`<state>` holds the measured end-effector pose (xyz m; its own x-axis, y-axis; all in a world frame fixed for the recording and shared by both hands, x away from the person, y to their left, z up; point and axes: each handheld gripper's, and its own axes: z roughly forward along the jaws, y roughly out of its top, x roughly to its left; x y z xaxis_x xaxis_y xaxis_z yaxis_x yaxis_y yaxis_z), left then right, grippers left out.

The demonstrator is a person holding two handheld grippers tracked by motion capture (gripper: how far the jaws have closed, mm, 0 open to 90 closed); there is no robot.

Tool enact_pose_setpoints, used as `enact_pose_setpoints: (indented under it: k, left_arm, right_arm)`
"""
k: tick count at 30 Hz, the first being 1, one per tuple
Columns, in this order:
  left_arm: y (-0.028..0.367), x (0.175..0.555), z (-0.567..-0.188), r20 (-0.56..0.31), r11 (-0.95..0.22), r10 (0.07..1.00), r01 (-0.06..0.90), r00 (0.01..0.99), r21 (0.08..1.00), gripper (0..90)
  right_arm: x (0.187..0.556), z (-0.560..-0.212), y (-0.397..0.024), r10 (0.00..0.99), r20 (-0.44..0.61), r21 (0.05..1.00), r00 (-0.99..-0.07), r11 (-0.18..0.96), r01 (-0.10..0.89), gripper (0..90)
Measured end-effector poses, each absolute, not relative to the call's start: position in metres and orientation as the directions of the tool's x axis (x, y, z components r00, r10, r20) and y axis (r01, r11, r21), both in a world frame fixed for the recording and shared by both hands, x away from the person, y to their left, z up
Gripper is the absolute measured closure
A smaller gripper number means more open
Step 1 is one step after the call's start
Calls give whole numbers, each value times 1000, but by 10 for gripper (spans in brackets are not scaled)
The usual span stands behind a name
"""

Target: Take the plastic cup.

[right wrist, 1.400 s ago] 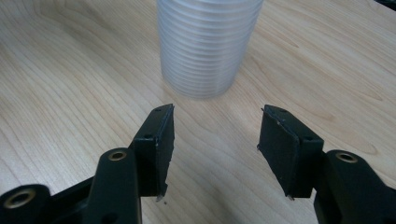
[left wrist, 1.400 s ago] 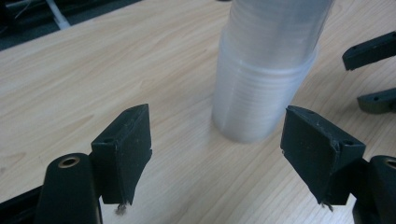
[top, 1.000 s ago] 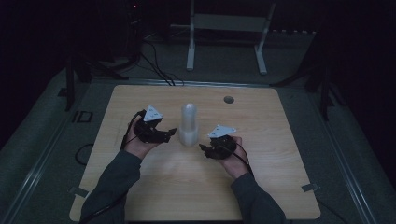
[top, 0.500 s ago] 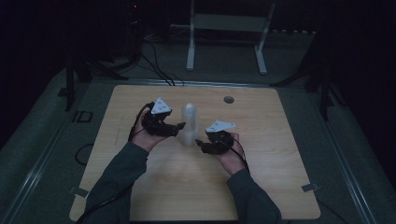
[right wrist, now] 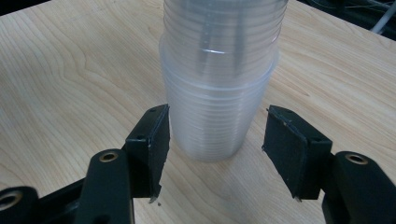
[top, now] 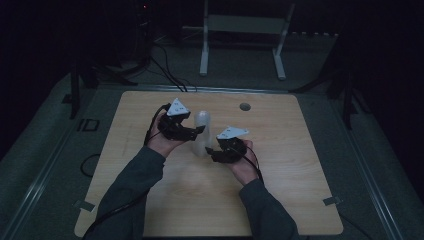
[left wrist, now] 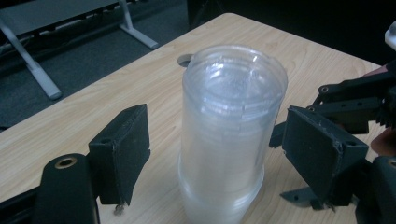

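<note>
Dim high view, dark surroundings, brighter sharper gripper views

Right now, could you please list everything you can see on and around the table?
Stack of plastic cups: one stack, clear, standing mid-table between both grippers.
Table: one, light wood, centre of the high view.
Round hole: one, dark, near the table's far edge.
Metal stand: one, pale grey, on the floor beyond the table.
Cables: several, black, on the floor at far left.
Left gripper: one, black, jaws open either side of the stack's upper part.
Right gripper: one, black, jaws open either side of the stack's base.
</note>
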<state>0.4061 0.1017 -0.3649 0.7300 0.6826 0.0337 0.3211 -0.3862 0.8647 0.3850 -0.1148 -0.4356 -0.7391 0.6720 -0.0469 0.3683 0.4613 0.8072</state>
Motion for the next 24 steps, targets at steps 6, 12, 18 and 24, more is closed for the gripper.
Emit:
enact_pose_setpoints:
  k: [6, 12, 18, 24]
  left_arm:
    - [93, 413, -365, 23, -381, 676, 323, 736, 866, 226]
    - [87, 417, -368, 15, -379, 678, 331, 735, 864, 227]
    - [83, 417, -366, 12, -375, 678, 332, 735, 866, 272]
    - [83, 418, -364, 6, -378, 672, 336, 740, 863, 345]
  right_arm:
    - [387, -437, -113, 676, -56, 805, -735, 466, 367, 401]
    - [388, -438, -113, 679, -52, 804, -733, 463, 372, 401]
    - [388, -440, -112, 680, -60, 801, -731, 469, 371, 399]
    - [389, -441, -111, 681, -61, 800, -730, 471, 373, 397]
